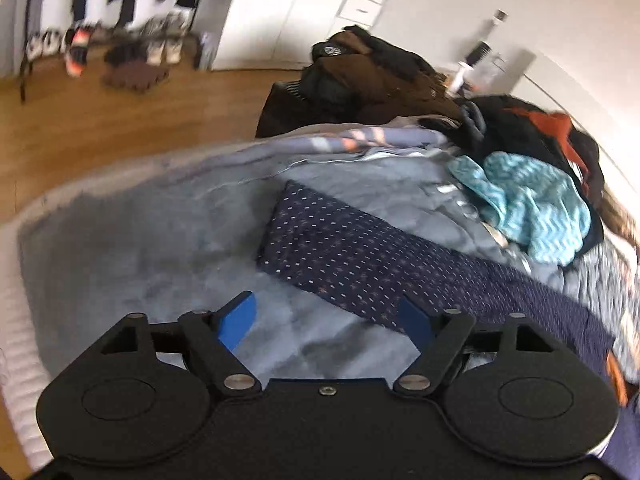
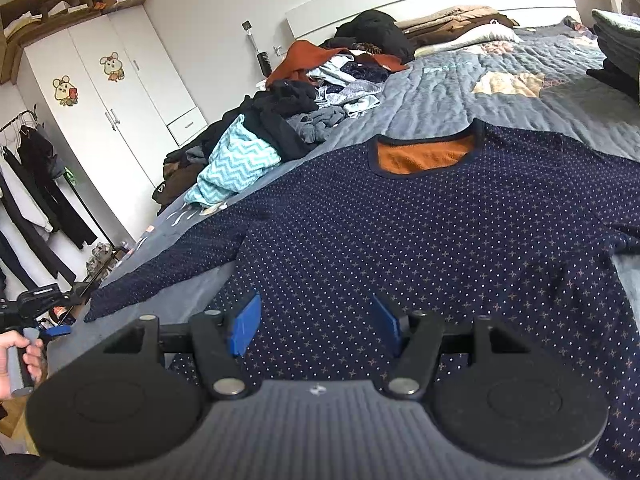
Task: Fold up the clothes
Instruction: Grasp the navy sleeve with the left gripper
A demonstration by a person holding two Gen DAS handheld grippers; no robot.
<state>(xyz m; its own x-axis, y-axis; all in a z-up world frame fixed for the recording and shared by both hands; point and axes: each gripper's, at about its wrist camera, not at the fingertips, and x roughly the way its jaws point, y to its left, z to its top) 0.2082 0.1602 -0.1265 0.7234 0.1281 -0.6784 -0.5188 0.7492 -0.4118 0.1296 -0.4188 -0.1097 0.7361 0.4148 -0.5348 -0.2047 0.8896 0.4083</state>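
Note:
A navy dotted long-sleeved shirt (image 2: pixel 400 240) with an orange-lined collar lies spread flat, front up, on the grey quilted bed (image 2: pixel 460 88). My right gripper (image 2: pixel 316 325) hovers open over the shirt's lower body, with nothing pinched between its blue pads (image 2: pixel 244 328). The shirt's left sleeve (image 1: pixel 340 252) stretches toward the bed's corner. My left gripper (image 1: pixel 326 320) stands open just short of the sleeve's cuff end, its right pad (image 1: pixel 414 318) close beside the cloth's edge. Whether that pad touches the sleeve I cannot tell.
A heap of unfolded clothes (image 2: pixel 288 120) with a teal zigzag piece (image 1: pixel 532 204) lies along the bed's left side. A white wardrobe (image 2: pixel 132 92) and a clothes rail (image 2: pixel 32 184) stand beyond on the wooden floor (image 1: pixel 120 120). A hand (image 2: pixel 16 356) holds a grip at the left edge.

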